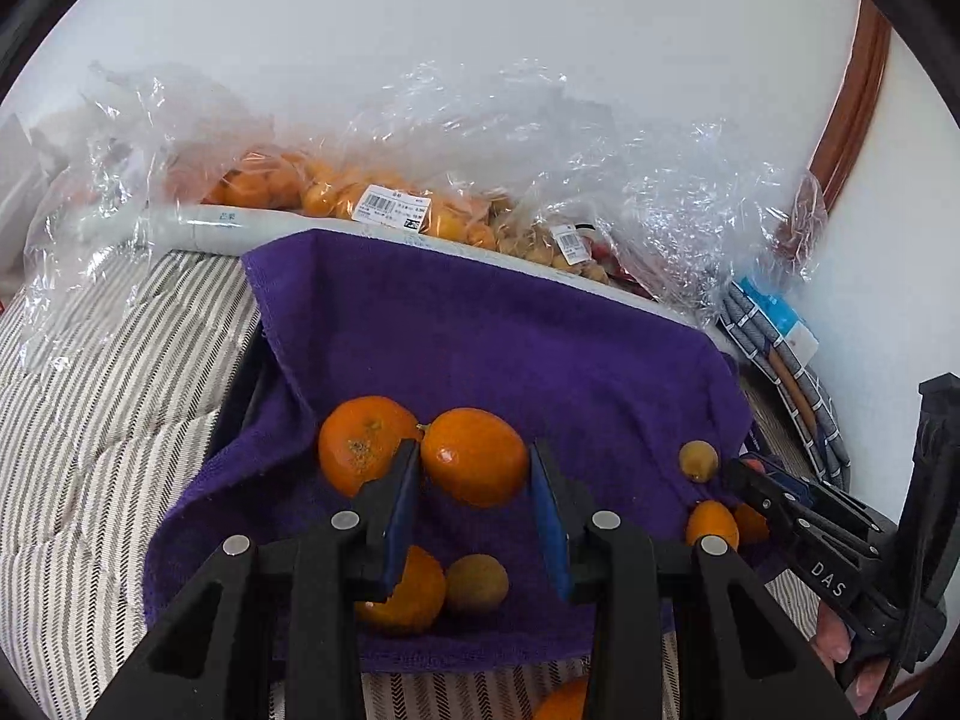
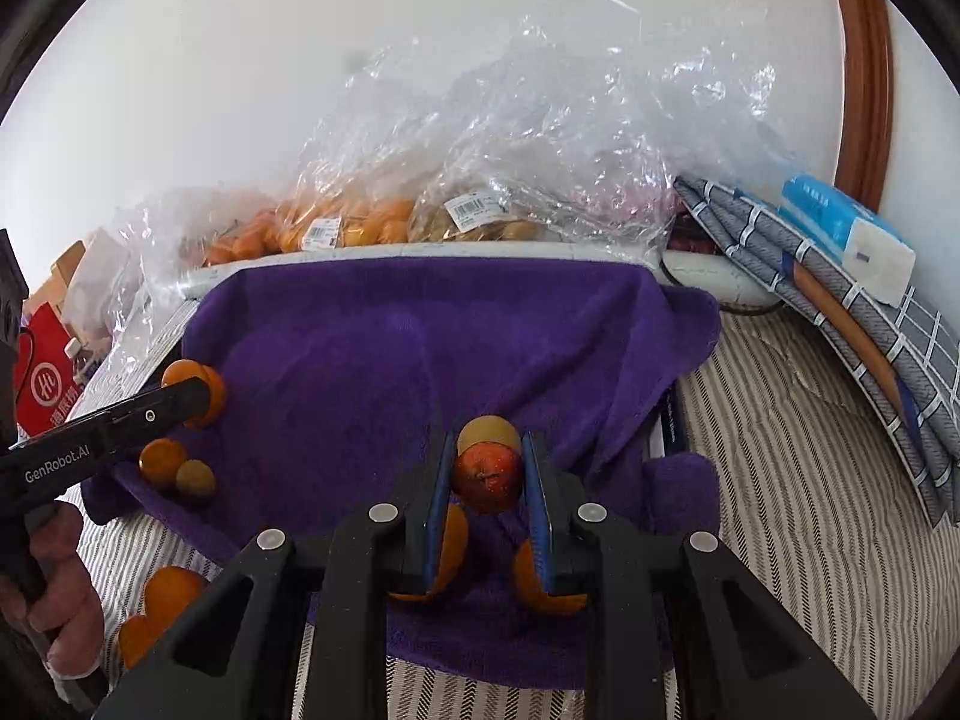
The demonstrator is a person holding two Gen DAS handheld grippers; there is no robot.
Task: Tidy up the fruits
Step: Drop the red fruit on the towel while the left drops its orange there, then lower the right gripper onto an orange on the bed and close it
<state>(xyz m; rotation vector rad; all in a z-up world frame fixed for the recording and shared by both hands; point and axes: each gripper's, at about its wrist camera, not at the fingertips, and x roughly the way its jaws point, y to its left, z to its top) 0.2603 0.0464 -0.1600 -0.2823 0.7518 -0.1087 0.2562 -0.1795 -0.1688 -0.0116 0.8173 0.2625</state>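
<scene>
- A white wall (image 1: pixel 480 30) backs a bed with a striped cover (image 1: pixel 90 420), and a purple towel (image 1: pixel 480 330) lies draped over something hidden beneath it
- Far left, only the right wrist view shows a red bag (image 2: pixel 45 384) with white print, cut off by the frame edge
- Along the wall, crumpled clear plastic bags (image 1: pixel 420 138) hold orange fruit and smaller tan fruit; the wrap blurs them too much to count
- On the towel's left side, the left gripper (image 1: pixel 474 468) has its blue pads closed on an orange (image 1: pixel 474 456); a second orange (image 1: pixel 360 444) touches it on the left
- Below, a tan round fruit (image 1: pixel 477 585) sits beside another orange (image 1: pixel 408 591) half hidden by the finger
- Right of centre, the right gripper (image 2: pixel 487 474) clamps a small red fruit (image 2: pixel 486 477) between its fingers, just above the towel; a tan fruit (image 2: pixel 489 432) peeks from behind it
- Two oranges under the right gripper are mostly covered by its fingers
- The left wrist view sees the right gripper only from the side, its catch hidden
- Far right, a folded checked cloth (image 2: pixel 840 300) carries a blue-and-white pack (image 2: pixel 840 222), clear only in the right wrist view
</scene>
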